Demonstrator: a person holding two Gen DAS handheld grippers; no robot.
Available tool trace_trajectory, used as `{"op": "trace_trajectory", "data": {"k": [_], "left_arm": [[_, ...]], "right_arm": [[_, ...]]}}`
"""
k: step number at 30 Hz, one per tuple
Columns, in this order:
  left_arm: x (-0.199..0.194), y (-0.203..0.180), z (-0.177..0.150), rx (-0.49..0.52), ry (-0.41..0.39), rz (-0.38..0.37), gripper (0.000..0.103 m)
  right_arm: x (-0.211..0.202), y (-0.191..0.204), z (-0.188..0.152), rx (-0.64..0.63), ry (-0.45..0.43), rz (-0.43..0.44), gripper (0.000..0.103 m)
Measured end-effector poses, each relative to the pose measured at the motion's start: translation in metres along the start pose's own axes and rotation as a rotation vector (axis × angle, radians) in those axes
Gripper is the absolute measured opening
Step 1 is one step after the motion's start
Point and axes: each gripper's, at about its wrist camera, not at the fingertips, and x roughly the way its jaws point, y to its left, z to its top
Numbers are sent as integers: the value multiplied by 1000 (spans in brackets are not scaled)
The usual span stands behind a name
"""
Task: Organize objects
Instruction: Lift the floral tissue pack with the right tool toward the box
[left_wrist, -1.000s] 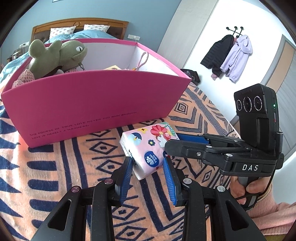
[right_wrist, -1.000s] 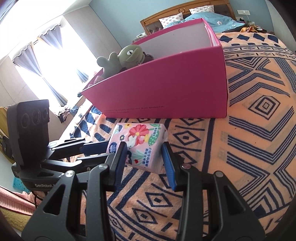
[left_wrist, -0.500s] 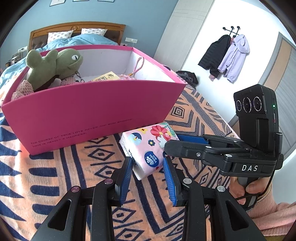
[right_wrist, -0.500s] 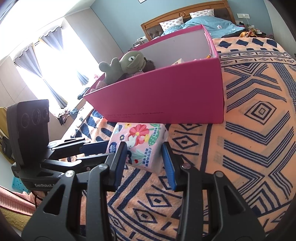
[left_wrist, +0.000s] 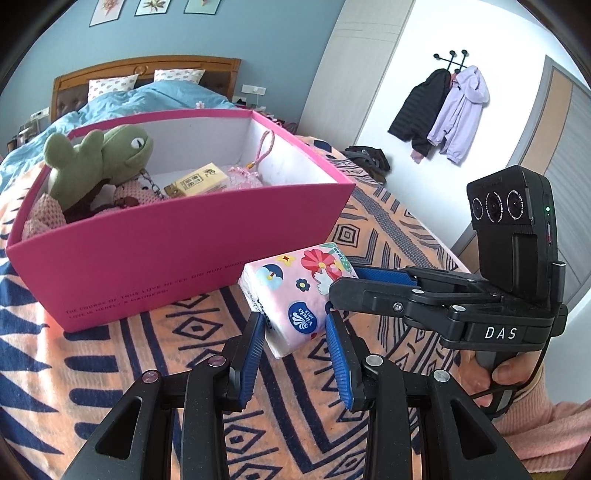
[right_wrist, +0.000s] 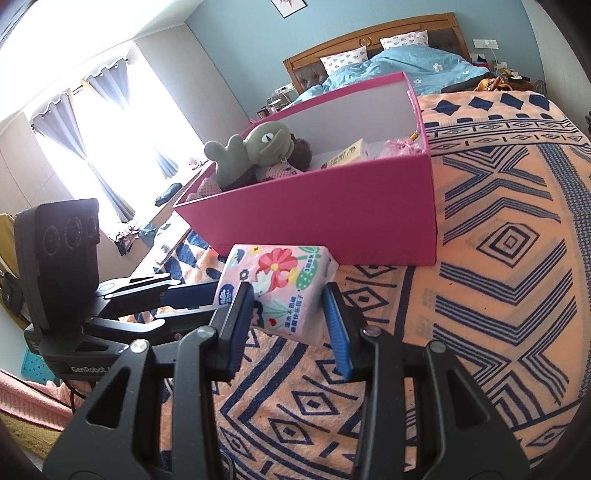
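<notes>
Fingers of both grippers pinch one tissue pack (left_wrist: 295, 295) from two sides: the left gripper (left_wrist: 295, 332) clamps its near corner, the right gripper (right_wrist: 288, 314) its end. Largest thing ahead is the pink box (left_wrist: 192, 236) on the patterned blanket (left_wrist: 92, 369) — the pack hangs just before its front wall, seemingly clear of the cloth. To do this well, I'd lift both hands together, level, over the rim, and lower into the bare spot beside the yellow carton (left_wrist: 199, 181) — away from the green plush (left_wrist: 99, 158).
</notes>
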Motion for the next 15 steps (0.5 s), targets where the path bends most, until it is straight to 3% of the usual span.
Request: {"op": "trace_trajectory", "data": {"k": [15], "left_arm": [[-5,-10,13,38,-27,6,34]], "right_arm": [[-12,2,9,-14,-35,-9,42]]}}
